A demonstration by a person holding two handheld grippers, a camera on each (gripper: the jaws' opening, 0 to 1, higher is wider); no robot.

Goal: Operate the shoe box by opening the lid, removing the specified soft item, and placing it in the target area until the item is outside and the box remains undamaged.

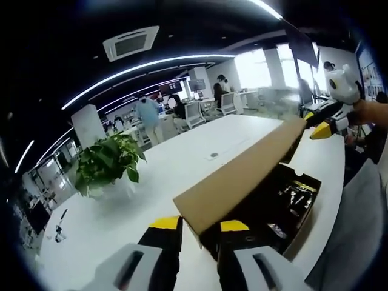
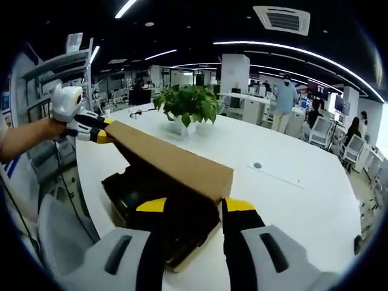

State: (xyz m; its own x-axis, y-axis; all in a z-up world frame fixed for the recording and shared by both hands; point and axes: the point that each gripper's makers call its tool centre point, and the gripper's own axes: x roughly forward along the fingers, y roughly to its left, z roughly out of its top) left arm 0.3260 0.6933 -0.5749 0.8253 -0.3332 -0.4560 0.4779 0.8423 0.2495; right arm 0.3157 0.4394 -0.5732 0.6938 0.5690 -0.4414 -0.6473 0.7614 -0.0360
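Long white table carries everything; the shoe box sits near its edge, on your side.

Brown cardboard lid, long and flat, is raised on its hinge over the black shoe box. You are at the lid-opening step, partway done by my reading.

Left gripper with yellow-tipped black jaws: parted, straddling one end corner of the lid; whether they pinch it, cannot tell. Right gripper: jaws likewise spread at the opposite end, contact unclear.

Dark contents inside the box; the soft item is too dim to make out, not yet removed.

Next move, as I judge it: swing the lid fully back, evenly at both ends so the hinge doesn't tear, then free one gripper to reach in.

Green potted plant stands well apart, mid-table.
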